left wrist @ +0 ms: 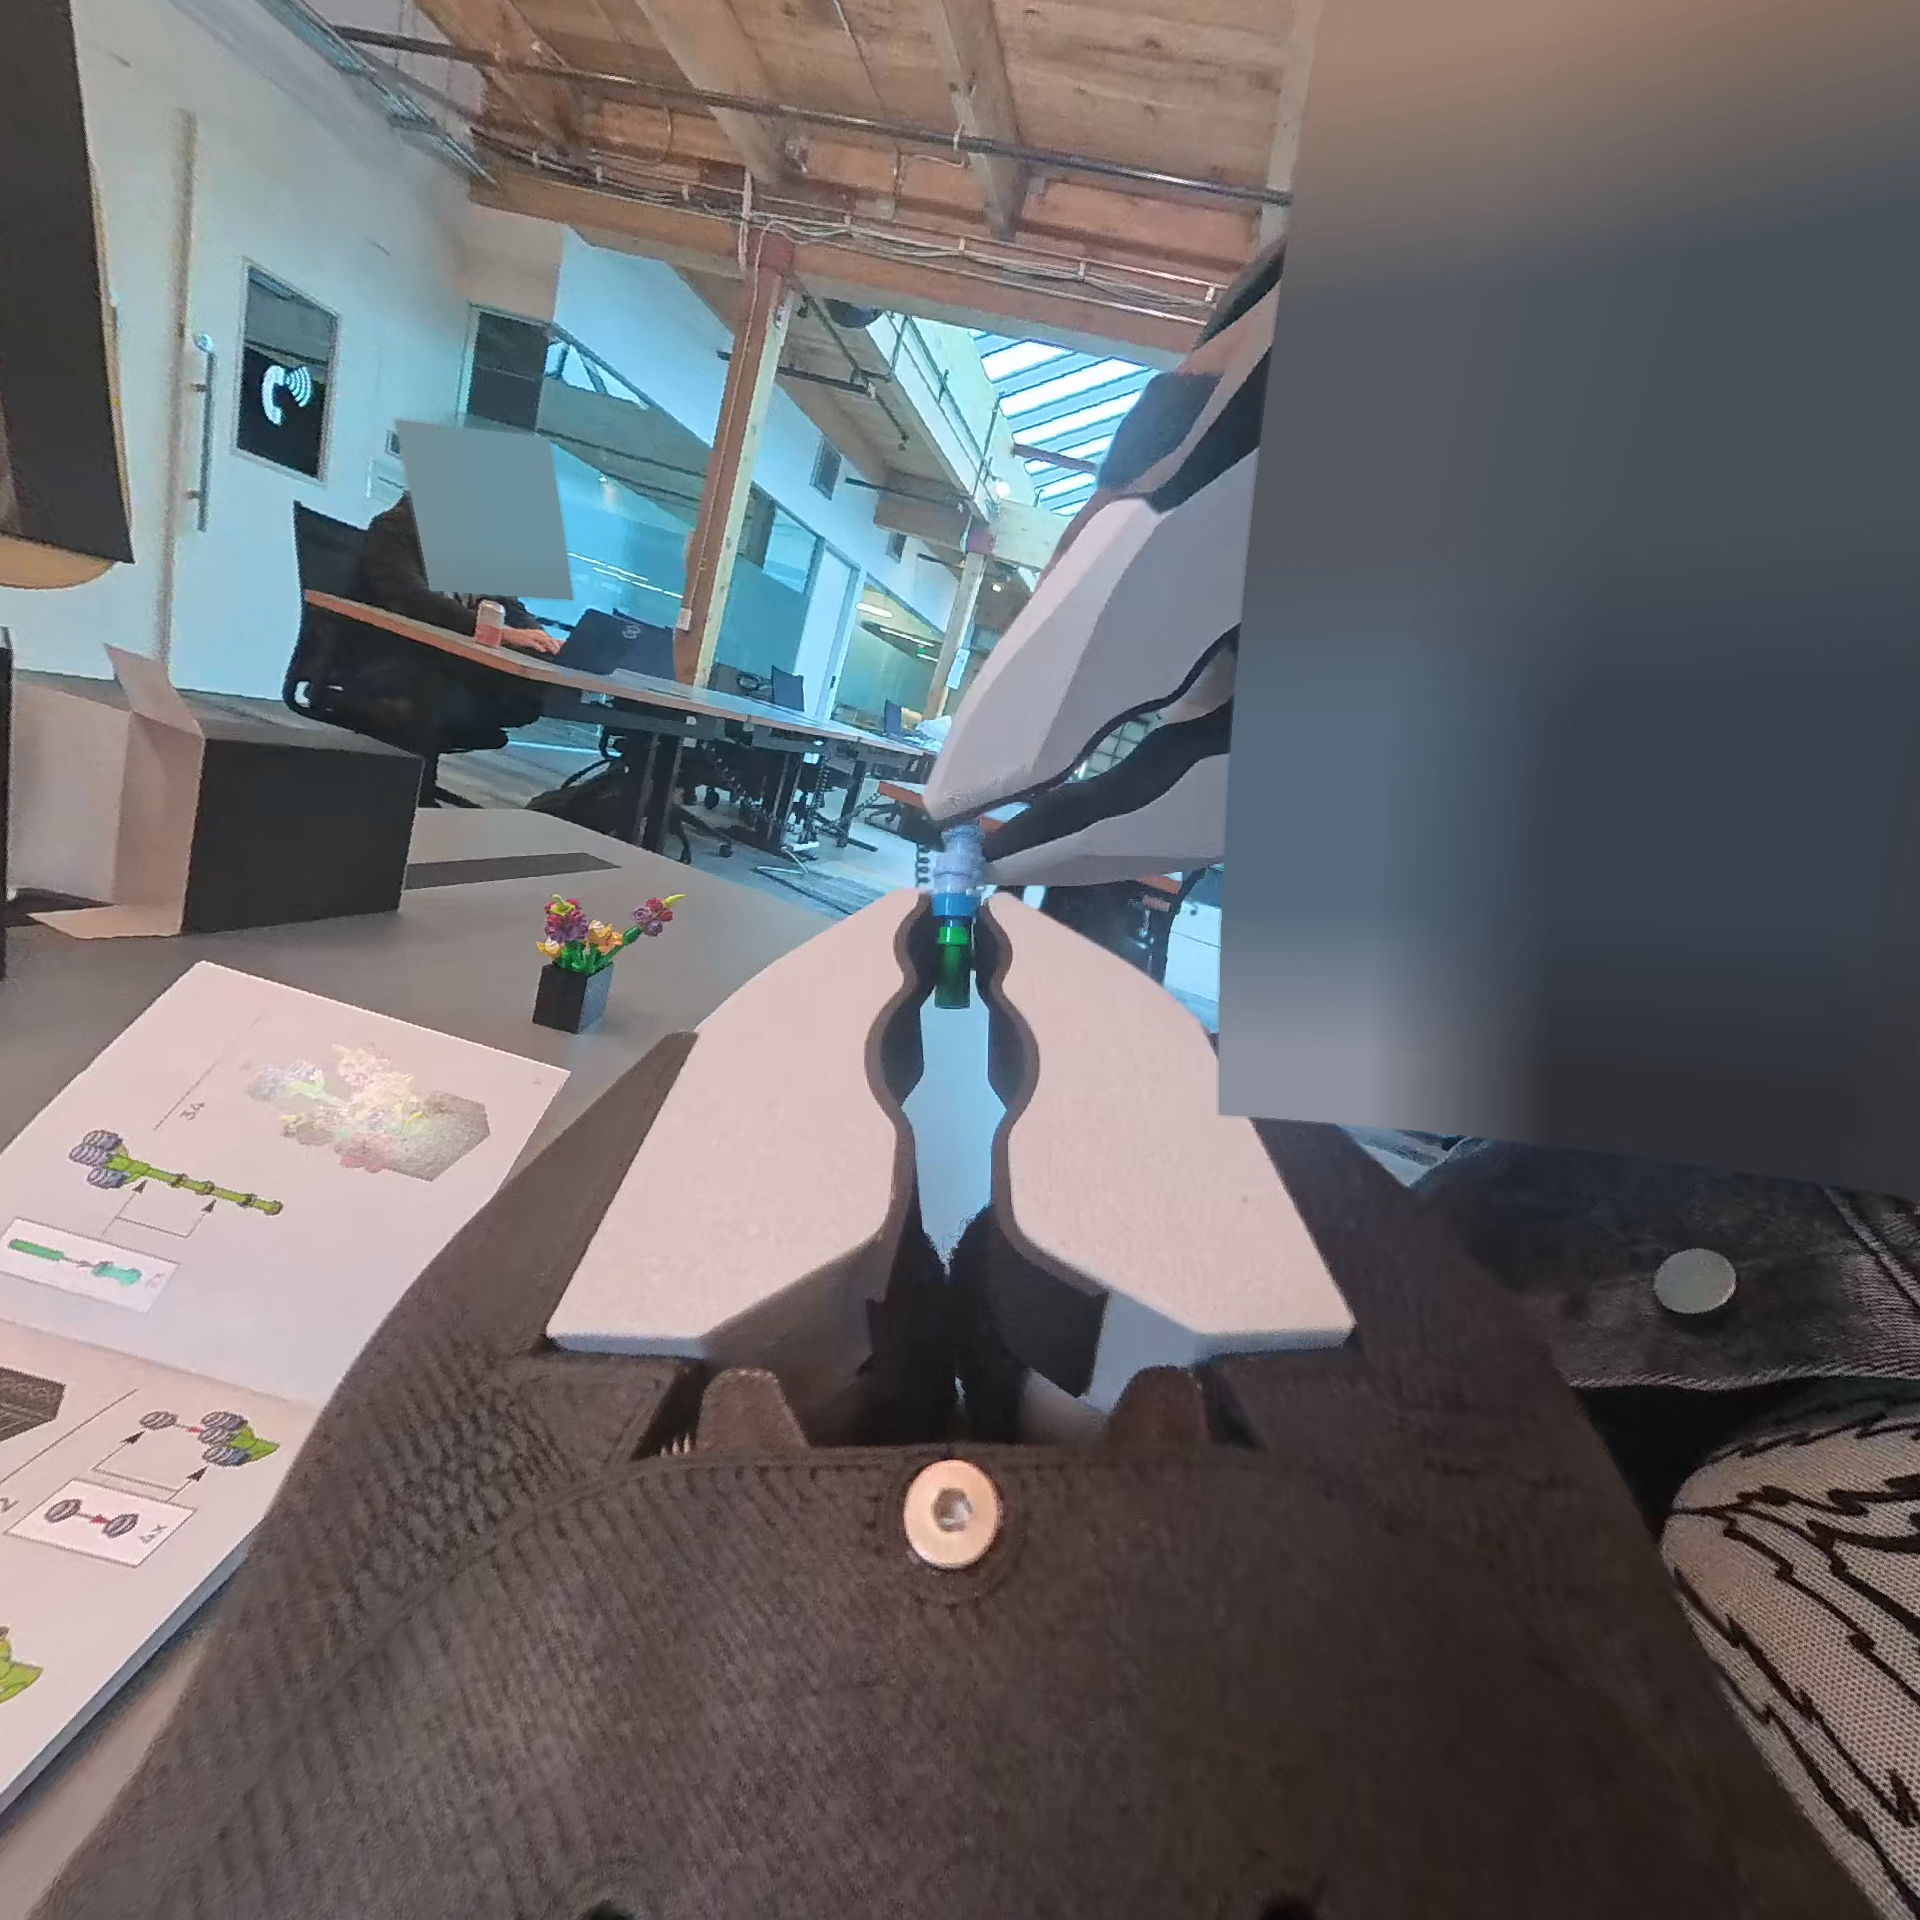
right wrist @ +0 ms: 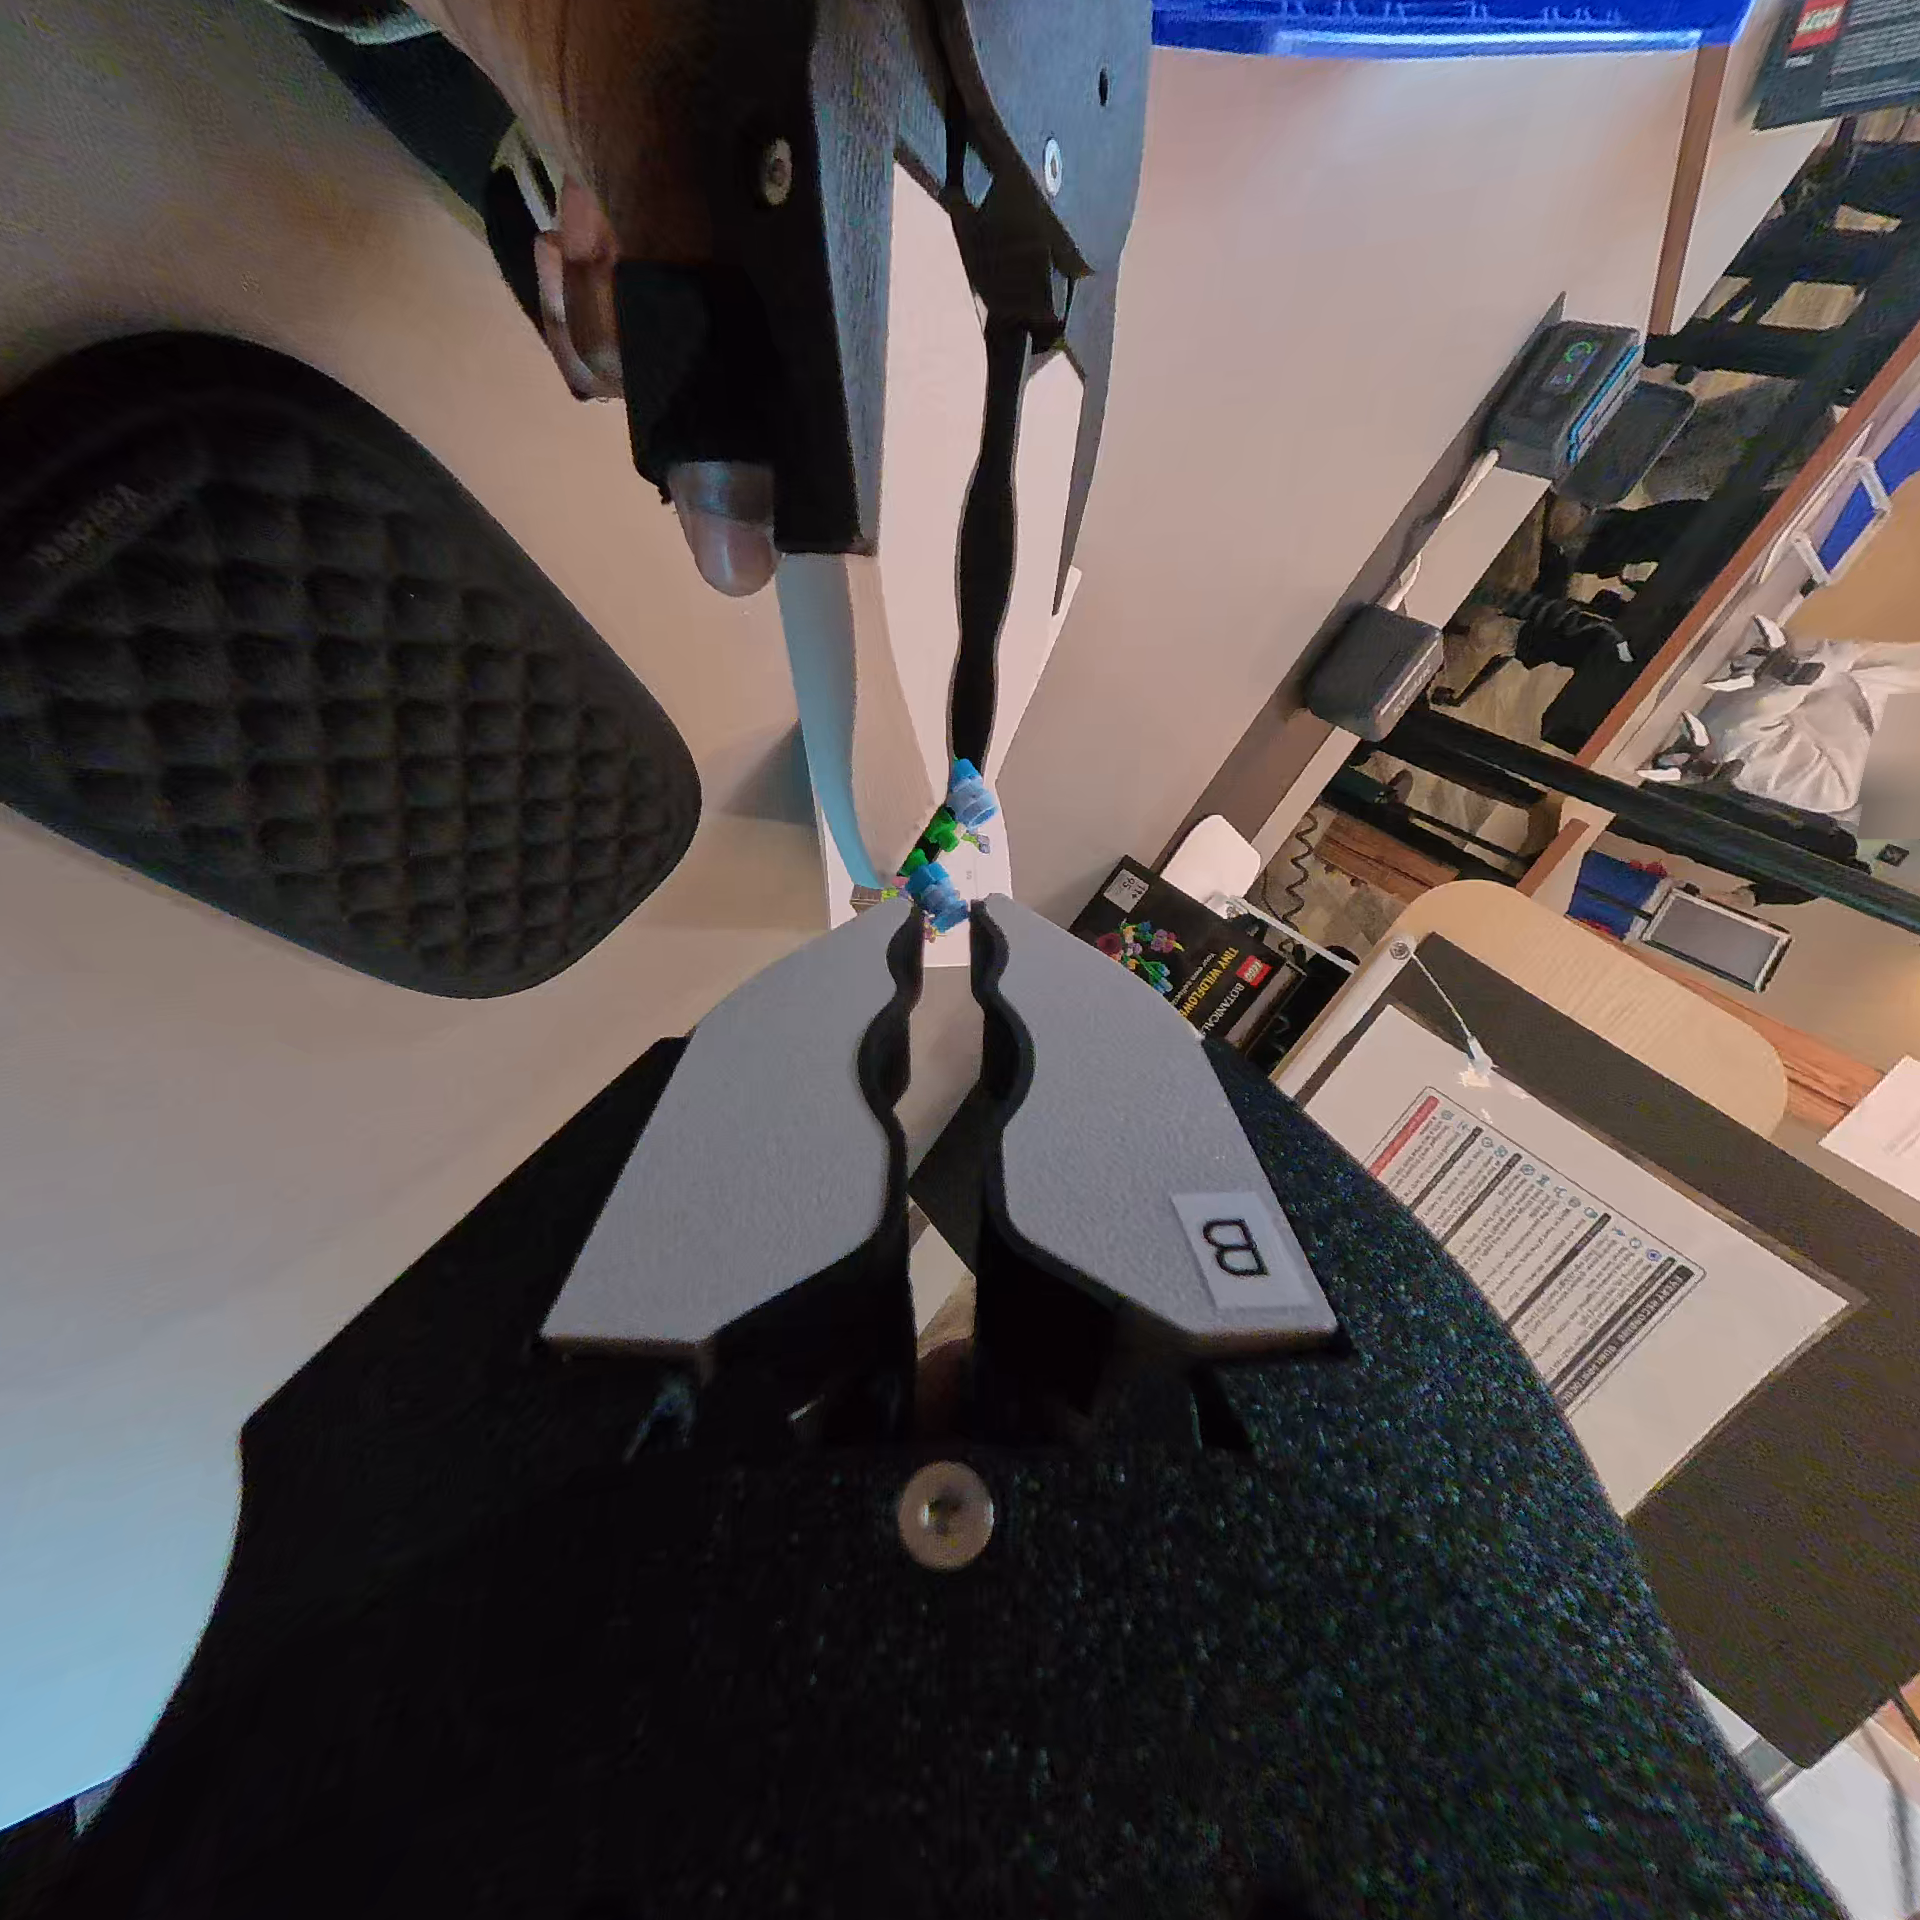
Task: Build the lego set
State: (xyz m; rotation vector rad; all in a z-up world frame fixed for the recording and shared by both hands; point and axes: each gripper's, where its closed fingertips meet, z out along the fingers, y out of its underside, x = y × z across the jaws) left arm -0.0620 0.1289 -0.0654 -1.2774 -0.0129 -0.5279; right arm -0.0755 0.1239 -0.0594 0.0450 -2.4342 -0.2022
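My left gripper is shut on a small green lego stem with a blue piece on top, held up above the table. My right gripper comes in from the upper right and is shut on the pale blue flower piece at the top of that stem. In the right wrist view my right gripper pinches the blue flower piece at its tips. The green stem and a second blue flower piece run on to the left gripper opposite.
An open instruction booklet lies on the grey table at the left. A finished small flower pot model stands behind it. A cardboard box is farther back. A black lego set box and a black cushion show below. Both grippers' tips are close together, under 4 cm apart.
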